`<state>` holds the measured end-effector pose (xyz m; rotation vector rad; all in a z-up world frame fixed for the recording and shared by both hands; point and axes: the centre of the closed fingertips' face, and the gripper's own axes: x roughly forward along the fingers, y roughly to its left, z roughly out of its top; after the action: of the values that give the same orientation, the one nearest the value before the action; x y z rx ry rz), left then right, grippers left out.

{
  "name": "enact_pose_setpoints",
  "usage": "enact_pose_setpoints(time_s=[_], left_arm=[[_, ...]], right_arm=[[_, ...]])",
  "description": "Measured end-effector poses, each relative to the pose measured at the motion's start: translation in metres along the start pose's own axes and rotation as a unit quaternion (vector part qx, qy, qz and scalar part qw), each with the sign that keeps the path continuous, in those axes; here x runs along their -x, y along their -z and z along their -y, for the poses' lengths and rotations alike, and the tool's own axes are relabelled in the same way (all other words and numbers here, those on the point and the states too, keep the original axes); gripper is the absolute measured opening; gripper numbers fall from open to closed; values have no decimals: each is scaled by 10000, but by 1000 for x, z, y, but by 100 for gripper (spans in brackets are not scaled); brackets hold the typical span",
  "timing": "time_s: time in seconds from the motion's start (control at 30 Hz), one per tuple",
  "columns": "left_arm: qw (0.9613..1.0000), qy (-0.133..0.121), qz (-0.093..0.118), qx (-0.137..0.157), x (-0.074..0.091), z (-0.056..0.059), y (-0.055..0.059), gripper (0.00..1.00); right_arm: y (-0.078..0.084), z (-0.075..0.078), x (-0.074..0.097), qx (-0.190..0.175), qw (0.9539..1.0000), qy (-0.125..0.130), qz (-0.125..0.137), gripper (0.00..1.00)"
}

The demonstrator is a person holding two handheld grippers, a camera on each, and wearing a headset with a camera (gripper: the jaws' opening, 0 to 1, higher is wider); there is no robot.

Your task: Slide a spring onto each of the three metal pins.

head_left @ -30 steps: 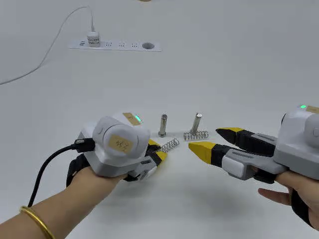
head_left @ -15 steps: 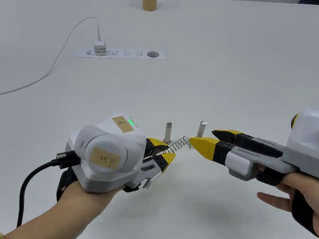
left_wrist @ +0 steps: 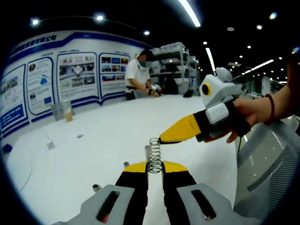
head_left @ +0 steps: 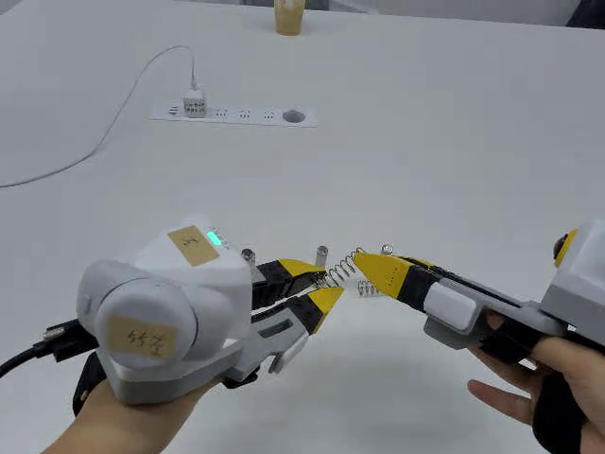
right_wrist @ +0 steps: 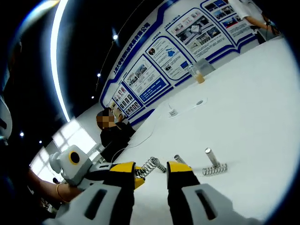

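My left gripper point(head_left: 318, 284) is shut on one end of a small steel spring point(head_left: 341, 267), held in the air with the coil pointing away from its jaws. My right gripper point(head_left: 374, 266) is open, its yellow tips at the spring's free end. In the left gripper view the spring point(left_wrist: 154, 153) stands up from my left gripper point(left_wrist: 154, 168), and a yellow right fingertip point(left_wrist: 180, 131) touches its top. In the right gripper view the spring point(right_wrist: 151, 165) lies between the jaws of my right gripper point(right_wrist: 152, 171). Three metal pins point(head_left: 249, 255) point(head_left: 321, 253) point(head_left: 386, 249) stand upright on the table behind. A second spring point(head_left: 372, 289) lies by the right pin point(right_wrist: 211, 157).
The white table point(head_left: 444, 161) stretches away in front. A power strip point(head_left: 232, 114) with a plugged-in charger and cable lies at the back left. A tan cup point(head_left: 289, 16) stands at the far edge. People stand in the background of the gripper views.
The left gripper has lifted the spring off the table. The right gripper has moved left to the spring's free end. The head camera has tilted, shifting the whole picture.
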<state>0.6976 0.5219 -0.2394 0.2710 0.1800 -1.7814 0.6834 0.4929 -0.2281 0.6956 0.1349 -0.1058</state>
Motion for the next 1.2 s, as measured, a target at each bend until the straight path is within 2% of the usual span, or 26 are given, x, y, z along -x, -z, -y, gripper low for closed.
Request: enact_pose_setpoints(time_s=[0.17, 0.3, 0.4, 0.5, 0.73, 0.83, 1.2], left_arm=[[9998, 98, 147, 33, 5, 7, -5, 10], [9998, 141, 160, 3, 7, 11, -5, 10], [9998, 142, 125, 26, 8, 12, -2, 10], [9999, 121, 63, 9, 10, 13, 3, 10], [9999, 71, -101, -33, 10, 13, 10, 10], [9997, 31, -228, -68, 9, 12, 15, 11], [9995, -142, -282, 27, 11, 5, 17, 12]], right_arm=[[2, -10, -1, -236, 9995, -210, 41, 23], [3, -13, -2, -289, 9992, -278, 39, 19], [4, -14, -2, -134, 9995, -283, -8, 14], [9, -18, -3, 70, 9993, -339, -125, 14], [12, -24, -3, 360, 9980, -465, -210, 13], [15, -28, -4, 564, 9966, -532, -278, 12], [11, -28, -9, 677, 9959, -562, -222, 11]])
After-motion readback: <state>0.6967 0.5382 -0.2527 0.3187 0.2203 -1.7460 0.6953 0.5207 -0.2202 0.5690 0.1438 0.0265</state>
